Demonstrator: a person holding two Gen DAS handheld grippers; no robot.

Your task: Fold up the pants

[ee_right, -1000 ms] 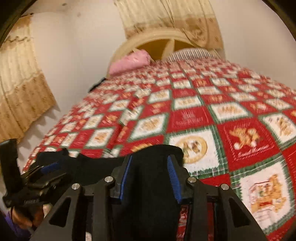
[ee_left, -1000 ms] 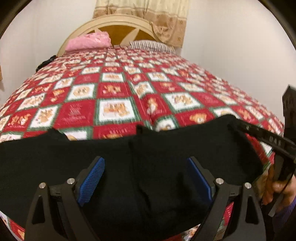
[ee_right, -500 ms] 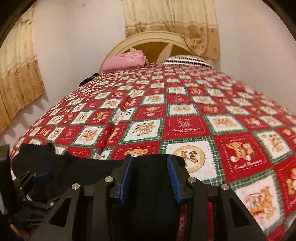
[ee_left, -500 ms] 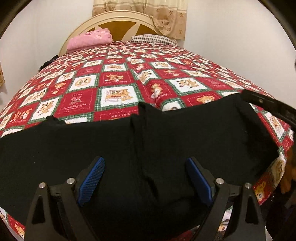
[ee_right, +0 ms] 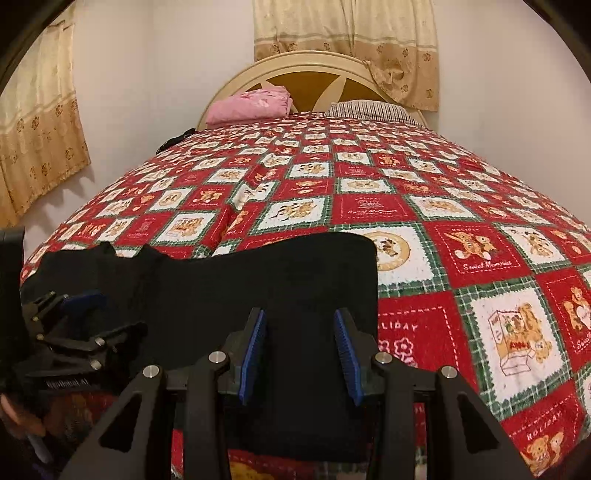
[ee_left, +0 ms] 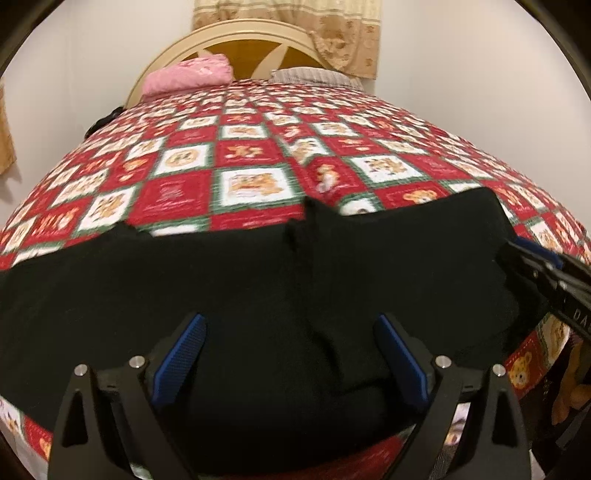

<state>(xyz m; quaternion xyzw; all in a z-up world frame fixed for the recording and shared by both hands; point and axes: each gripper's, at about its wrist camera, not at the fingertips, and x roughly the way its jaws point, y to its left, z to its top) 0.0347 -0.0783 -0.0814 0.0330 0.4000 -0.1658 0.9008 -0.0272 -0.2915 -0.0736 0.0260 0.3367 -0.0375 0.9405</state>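
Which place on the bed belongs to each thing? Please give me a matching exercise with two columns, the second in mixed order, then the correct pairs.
Things:
1. black pants
2. pink folded cloth
3. striped pillow
4. patchwork quilt

Places:
A. at the headboard, right side
B. spread over the whole bed
C. on the near edge, by both grippers
D. at the headboard, left side

Pairs: 1-C, 2-D, 3-A, 4-B

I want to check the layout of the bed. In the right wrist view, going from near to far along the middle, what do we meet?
Right tool → black pants → red patchwork quilt → striped pillow → cream headboard → beige curtain.
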